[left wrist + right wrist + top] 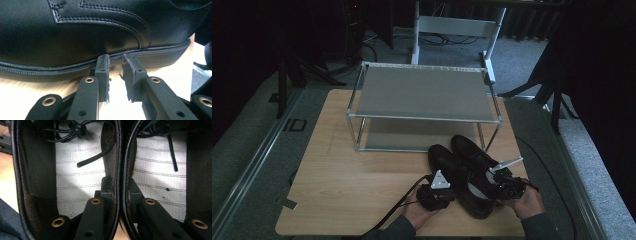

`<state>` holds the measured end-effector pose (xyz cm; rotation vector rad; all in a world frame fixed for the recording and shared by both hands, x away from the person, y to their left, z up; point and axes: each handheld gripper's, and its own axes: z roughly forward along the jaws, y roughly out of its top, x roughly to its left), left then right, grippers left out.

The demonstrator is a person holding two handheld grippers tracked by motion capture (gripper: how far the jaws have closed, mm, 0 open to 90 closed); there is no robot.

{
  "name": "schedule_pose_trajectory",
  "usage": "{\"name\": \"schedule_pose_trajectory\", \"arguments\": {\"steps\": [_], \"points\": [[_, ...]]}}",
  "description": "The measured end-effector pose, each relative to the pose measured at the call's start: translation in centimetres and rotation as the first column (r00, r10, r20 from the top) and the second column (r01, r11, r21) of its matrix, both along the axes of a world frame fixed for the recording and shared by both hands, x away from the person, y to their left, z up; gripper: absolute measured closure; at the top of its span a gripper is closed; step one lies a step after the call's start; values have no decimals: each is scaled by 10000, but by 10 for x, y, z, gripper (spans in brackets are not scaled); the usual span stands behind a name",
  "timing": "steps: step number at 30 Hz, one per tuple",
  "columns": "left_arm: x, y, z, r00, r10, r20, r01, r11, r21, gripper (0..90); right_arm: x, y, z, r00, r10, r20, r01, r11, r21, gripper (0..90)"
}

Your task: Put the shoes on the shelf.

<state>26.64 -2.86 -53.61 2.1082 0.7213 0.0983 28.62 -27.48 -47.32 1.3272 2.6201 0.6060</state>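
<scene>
Two black leather lace-up shoes stand side by side on the wooden table (352, 175), the left shoe (443, 159) beside the right shoe (468, 146), toes toward the rack. My right gripper (492, 181) reaches down into their openings. In the right gripper view it (119, 181) is shut on the two adjoining inner walls, one jaw inside the left shoe (80, 177), the other inside the right shoe (157, 180). My left gripper (447, 192) lies low at the left shoe's outer side. Its jaws (116, 62) stand slightly apart against the sole edge of the shoe (75, 32), holding nothing.
A two-tier metal shoe rack (422, 92) with grey shelves stands at the table's far side, just beyond the shoes. Bare wood lies to the left of the shoes. The table's front edge runs close under both hands. Cables trail from each gripper.
</scene>
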Motion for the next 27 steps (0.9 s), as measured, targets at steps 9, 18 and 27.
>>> {"name": "schedule_pose_trajectory", "arguments": {"steps": [9, 18, 27], "points": [[5, 10, 1, 9984, 559, -113, -559, 9984, -53, 822, 2, 13, 4, 9994, 33, 357, -30, 10000, -66, 807], [9, 20, 2, 9953, 964, -94, -964, 9953, 3, 827, 8, 29, 8, 9977, 268, 623, -252, 9993, -275, 806], [14, 30, 2, 9898, 1421, -102, -1421, 9898, -26, 825, 16, 40, 8, 9970, 223, 739, -209, 9996, -198, 805]]}}
